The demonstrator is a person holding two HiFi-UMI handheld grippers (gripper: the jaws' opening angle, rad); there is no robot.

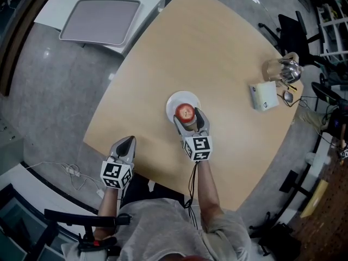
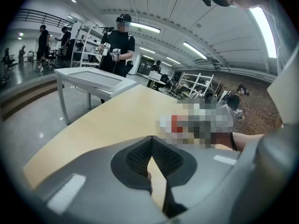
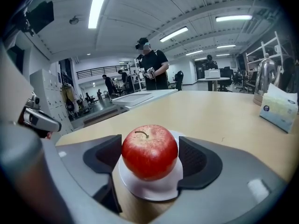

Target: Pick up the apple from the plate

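A red apple (image 1: 185, 112) (image 3: 149, 151) stands stem up on a small white plate (image 1: 173, 100) (image 3: 150, 191) near the middle of the round wooden table (image 1: 217, 48). My right gripper (image 1: 189, 116) (image 3: 150, 156) is open around it, one jaw on each side of the apple at plate height. A thin gap shows at the right pad; the left pad sits very close to the skin. My left gripper (image 1: 125, 142) (image 2: 152, 140) is shut and empty, over the table's near edge, left of the plate.
A tissue box (image 1: 265, 95) and a shiny metal jug (image 1: 284, 68) stand at the table's far right. A white side table with a grey tray (image 1: 100, 20) is at the far left. Black chairs (image 1: 293, 34) stand behind. A person (image 3: 150, 69) stands in the background.
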